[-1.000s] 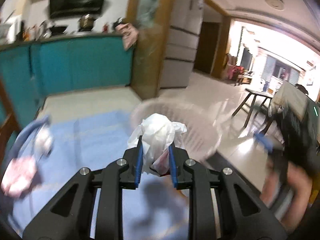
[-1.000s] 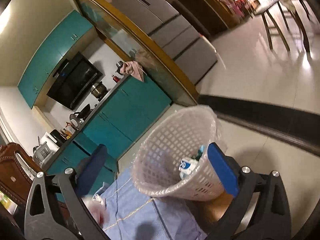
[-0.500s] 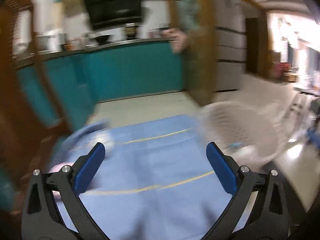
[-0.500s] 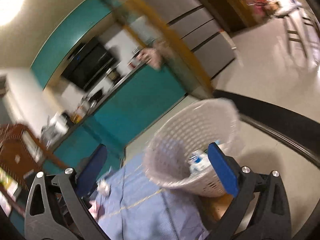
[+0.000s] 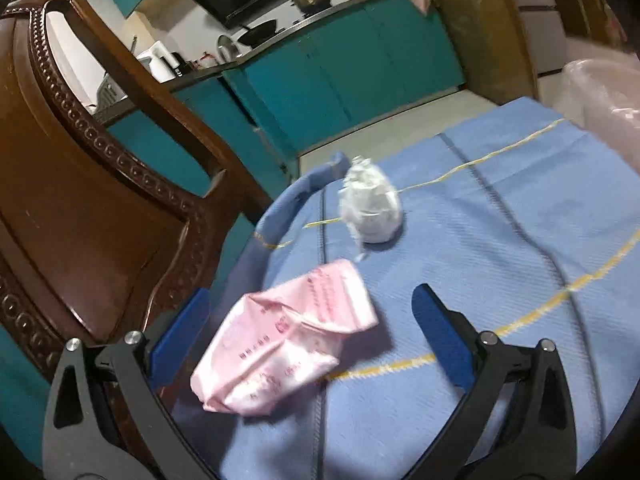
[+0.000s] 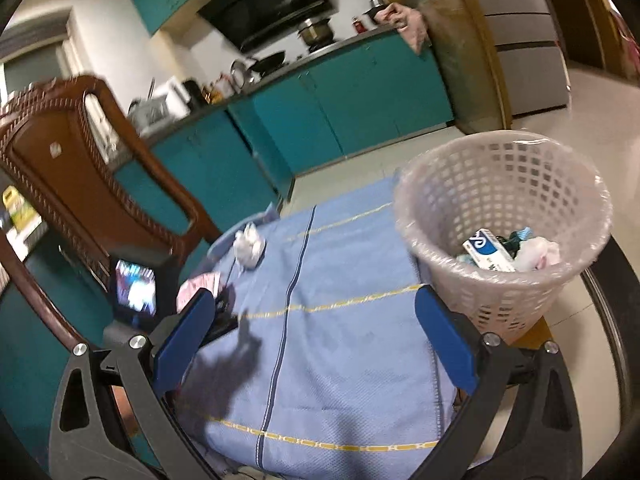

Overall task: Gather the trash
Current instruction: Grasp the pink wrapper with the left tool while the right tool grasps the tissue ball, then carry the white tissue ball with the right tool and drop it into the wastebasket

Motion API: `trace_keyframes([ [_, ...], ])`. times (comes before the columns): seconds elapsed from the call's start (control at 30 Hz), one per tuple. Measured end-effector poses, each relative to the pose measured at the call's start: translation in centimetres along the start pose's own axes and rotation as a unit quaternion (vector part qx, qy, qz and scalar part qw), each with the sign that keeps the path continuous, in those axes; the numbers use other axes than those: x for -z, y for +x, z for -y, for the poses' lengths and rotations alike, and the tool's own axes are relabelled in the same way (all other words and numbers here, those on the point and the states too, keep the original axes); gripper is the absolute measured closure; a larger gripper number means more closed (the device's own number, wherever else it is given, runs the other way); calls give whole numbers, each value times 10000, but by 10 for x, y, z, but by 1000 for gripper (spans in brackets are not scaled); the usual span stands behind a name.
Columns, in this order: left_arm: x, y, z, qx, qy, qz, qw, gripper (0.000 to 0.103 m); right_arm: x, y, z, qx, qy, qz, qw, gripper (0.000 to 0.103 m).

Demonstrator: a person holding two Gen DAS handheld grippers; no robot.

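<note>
Left gripper [image 5: 308,332] is lining up on the pink wrapper [image 5: 288,336] lying on the blue-clothed counter [image 5: 500,240], fingers apart after just narrowing slightly, so next it probably needs to drop and pinch.

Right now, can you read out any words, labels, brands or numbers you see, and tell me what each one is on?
Nothing can be read for certain.
pink wrapper: rows of small red print, too blurred to read.
box in the basket: a blue logo, unreadable.
sticker on the chair: too small to read.
</note>
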State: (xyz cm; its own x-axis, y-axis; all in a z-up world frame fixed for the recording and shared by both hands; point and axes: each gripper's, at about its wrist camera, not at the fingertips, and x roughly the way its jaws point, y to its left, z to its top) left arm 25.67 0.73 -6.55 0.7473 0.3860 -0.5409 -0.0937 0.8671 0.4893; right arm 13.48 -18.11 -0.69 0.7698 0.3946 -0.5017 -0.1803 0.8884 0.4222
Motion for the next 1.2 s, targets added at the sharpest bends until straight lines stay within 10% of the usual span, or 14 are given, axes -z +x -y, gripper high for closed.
trace_keyframes([
  [0.07,3,12,-11,187,-198,-272,9993,58,2,8,-7,-1,-97,-121,9999,5],
  [0.17,10,26,-26,381,-542,-571,9962,81,2,29,-24,40,-422,-289,9987,5],
  [0.4,3,-72,-100,1416,-1862,261,9719,91,-28,106,-83,110,-1199,-362,9921,5],
  [0.5,24,-142,-152,1739,-2785,1332,9351,92,-36,161,-106,135,-1299,-704,9889,5],
  [0.63,57,-167,-171,2255,-3491,1708,8934,92,-33,226,-135,263,-1495,-1045,9829,5],
  [0.73,57,-165,-165,2385,-3359,1717,8949,91,-30,273,-145,530,-1476,-1320,9788,11],
  [0.93,54,-159,-163,2522,-3312,1593,8952,91,-24,317,-142,819,-1530,-1803,9682,70],
  [1.2,40,-145,-156,2458,-3116,1269,9091,90,-37,166,-117,232,-1469,-849,9852,74],
])
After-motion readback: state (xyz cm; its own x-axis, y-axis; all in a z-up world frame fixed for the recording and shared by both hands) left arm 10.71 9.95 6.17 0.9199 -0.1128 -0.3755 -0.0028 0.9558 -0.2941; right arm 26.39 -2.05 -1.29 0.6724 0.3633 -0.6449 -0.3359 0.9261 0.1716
